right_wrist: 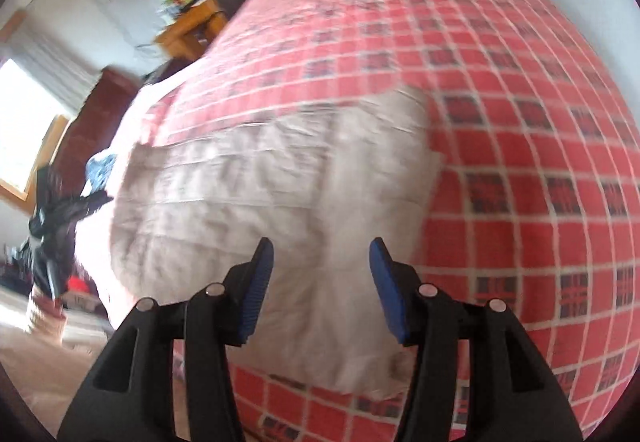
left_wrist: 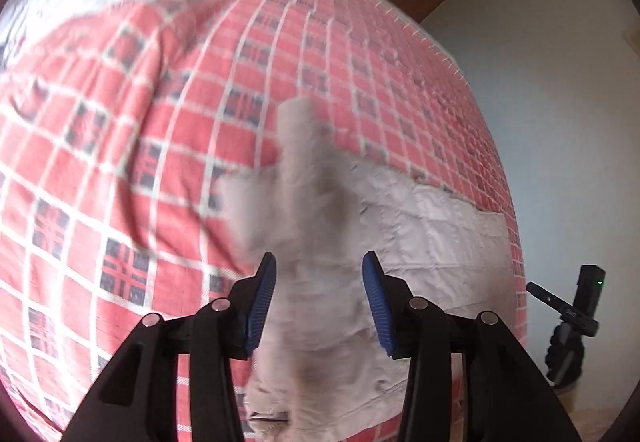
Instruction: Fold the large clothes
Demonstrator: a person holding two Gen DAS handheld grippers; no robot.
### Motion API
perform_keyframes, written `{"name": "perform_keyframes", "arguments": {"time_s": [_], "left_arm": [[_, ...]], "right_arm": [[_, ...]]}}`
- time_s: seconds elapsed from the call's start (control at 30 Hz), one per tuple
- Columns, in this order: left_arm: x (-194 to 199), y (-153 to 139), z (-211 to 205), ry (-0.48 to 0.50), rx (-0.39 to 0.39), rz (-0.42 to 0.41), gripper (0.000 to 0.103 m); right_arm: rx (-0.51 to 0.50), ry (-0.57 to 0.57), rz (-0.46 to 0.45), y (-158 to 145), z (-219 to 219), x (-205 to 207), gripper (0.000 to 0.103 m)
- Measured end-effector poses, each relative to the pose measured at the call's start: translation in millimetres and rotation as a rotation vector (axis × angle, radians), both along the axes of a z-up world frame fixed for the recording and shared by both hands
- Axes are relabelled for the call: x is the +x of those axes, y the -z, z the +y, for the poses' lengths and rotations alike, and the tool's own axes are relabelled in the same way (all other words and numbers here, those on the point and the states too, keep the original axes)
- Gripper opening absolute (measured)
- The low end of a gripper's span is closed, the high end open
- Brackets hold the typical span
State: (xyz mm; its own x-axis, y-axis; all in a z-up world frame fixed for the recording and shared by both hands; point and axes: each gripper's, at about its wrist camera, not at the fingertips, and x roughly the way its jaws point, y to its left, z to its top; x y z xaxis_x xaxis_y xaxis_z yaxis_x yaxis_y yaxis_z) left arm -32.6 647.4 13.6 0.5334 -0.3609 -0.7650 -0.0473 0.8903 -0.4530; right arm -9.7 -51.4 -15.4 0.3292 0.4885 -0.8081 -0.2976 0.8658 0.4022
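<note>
Near field: your left gripper (left_wrist: 319, 296) has its fingers apart, nothing clamped. A blurred flap of the pale garment (left_wrist: 420, 226) sits between and just ahead of the blue pads; whether it touches them can't be told. Your right gripper (right_wrist: 321, 284) also has fingers apart, empty, hovering over the near end of the same garment (right_wrist: 280, 193).

Garment pos.: spread on the bed (right_wrist: 520, 161), on top of the red checked cover, near the bed's front edge. In the left wrist view one narrow part stands up or lies folded across the body, prob. a sleeve; blur prevents confirmation.

Handling est.: fabric looks quilted w/ stitched lines, so expect soft, light, somewhat bulky, no stiffness. It will sag and drag when lifted. The surface may be slick; clamp fully before pulling.

Grip pts.: take hold at hems, corners or the sleeve end, not mid-panel. Pinch the garment layer only; avoid catching the checked cover underneath.

Far field: the other handheld unit (left_wrist: 576, 318) shows at the bed's right edge in the left wrist view. Wooden furniture (right_wrist: 192, 21) stands beyond the bed.
</note>
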Motion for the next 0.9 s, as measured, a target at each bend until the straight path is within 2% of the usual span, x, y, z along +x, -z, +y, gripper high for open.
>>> {"name": "perform_keyframes", "arguments": {"time_s": [0.07, 0.13, 0.23, 0.33, 0.47, 0.63, 0.77, 0.9], "left_arm": [[-0.7, -14.8, -26.5, 0.024, -0.007, -0.059, 0.046], [0.9, -15.7, -50.6, 0.053, -0.020, -0.071, 0.047], [7.0, 1.0, -85.3, 0.093, -0.003, -0.053, 0.047], [9.3, 28.0, -101.9, 0.103, 0.029, -0.002, 0.047], [13.5, 62.1, -106.8, 0.084, 0.062, 0.076, 0.047], [15.0, 82.5, -102.2, 0.103, 0.043, 0.076, 0.046], [18.1, 87.2, -98.5, 0.098, 0.021, 0.081, 0.046], [18.8, 78.0, -103.8, 0.084, 0.054, 0.090, 0.050]], "right_arm": [[-0.019, -0.036, -0.013, -5.3, 9.8, 0.3, 0.051], [-0.069, -0.046, -0.021, -1.1, 17.8, 0.6, 0.054], [-0.096, -0.030, 0.011, 16.9, 18.1, 3.0, 0.054], [-0.108, 0.004, 0.035, 31.1, 11.9, 5.5, 0.054], [-0.093, 0.042, 0.106, 62.4, 3.7, 8.7, 0.052], [-0.055, 0.052, 0.136, 90.7, 4.5, 12.7, 0.052], [-0.014, 0.063, 0.149, 93.9, 0.0, 13.9, 0.053], [0.012, 0.091, 0.129, 67.4, -11.1, 7.4, 0.055]]}}
